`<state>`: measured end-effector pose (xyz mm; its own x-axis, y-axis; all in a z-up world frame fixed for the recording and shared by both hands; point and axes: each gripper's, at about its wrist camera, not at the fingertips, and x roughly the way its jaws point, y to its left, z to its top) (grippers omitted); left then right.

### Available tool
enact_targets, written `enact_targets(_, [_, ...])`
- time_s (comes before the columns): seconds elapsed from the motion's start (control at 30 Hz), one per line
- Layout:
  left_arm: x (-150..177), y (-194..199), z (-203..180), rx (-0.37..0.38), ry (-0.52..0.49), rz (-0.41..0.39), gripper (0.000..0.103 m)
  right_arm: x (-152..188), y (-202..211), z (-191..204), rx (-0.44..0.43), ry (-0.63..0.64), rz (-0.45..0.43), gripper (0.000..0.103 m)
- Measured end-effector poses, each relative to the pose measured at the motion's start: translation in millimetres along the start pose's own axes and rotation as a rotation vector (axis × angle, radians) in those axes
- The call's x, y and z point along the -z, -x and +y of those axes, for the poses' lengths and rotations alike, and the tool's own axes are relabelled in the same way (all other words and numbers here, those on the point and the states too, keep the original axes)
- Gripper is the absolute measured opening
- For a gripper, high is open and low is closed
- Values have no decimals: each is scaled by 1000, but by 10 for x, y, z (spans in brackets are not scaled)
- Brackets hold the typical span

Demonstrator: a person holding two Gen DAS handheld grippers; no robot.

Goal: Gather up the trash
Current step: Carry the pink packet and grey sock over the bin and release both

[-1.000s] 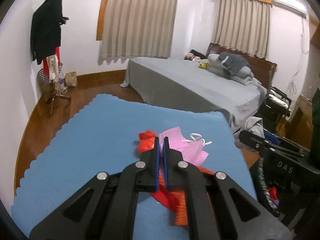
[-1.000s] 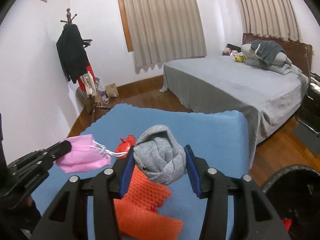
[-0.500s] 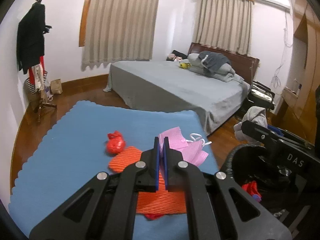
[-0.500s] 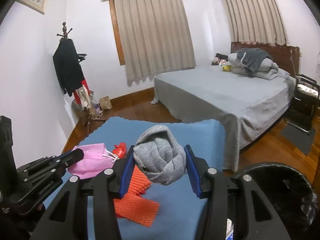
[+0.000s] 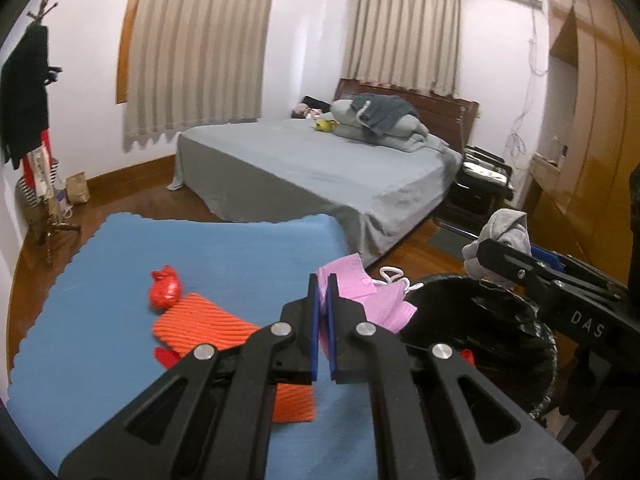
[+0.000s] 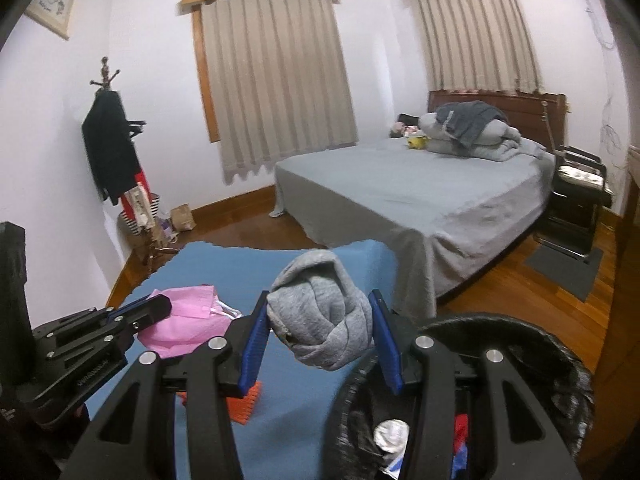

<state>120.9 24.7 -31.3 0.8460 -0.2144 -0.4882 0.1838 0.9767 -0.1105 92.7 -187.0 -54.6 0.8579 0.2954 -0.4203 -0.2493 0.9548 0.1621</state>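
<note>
My left gripper (image 5: 322,286) is shut on a pink face mask (image 5: 376,300) and holds it at the right edge of the blue mat (image 5: 224,256), by the rim of the black trash bin (image 5: 492,332). My right gripper (image 6: 320,320) is shut on a rolled grey sock (image 6: 320,316) and holds it at the bin's left rim (image 6: 500,328). The sock also shows in the left wrist view (image 5: 504,236); the mask also shows in the right wrist view (image 6: 188,316). An orange net sleeve (image 5: 216,332) and a red crumpled wrapper (image 5: 164,288) lie on the mat.
The bin holds some trash, including a white crumpled piece (image 6: 390,434). A grey bed (image 5: 320,168) stands beyond the mat, a black chair (image 5: 480,188) to its right, a coat stand (image 5: 32,120) by the left wall. Wooden cabinets (image 5: 592,140) line the right side.
Both grippers have swung right with their loads, from over the mat to the bin's rim. The bin now fills more of both views. Both jaws stay shut.
</note>
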Motion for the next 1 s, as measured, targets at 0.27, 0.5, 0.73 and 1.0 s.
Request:
enact_targets(0.27, [81, -163, -447, 80, -55, 22, 3, 151, 169, -466, 91, -50, 9, 48])
enact_targets(0.5, [163, -357, -826, 147, -98, 46, 3, 356, 302, -880, 177, -100, 34, 48])
enact_targets(0.73, [278, -594, -1148, 203, -133, 96, 3, 473, 356, -1183, 235, -140, 53, 48])
enact_targets(1.0, [370, -833, -1459, 238, -178, 136, 3, 610, 350, -1391, 272, -173, 80, 49])
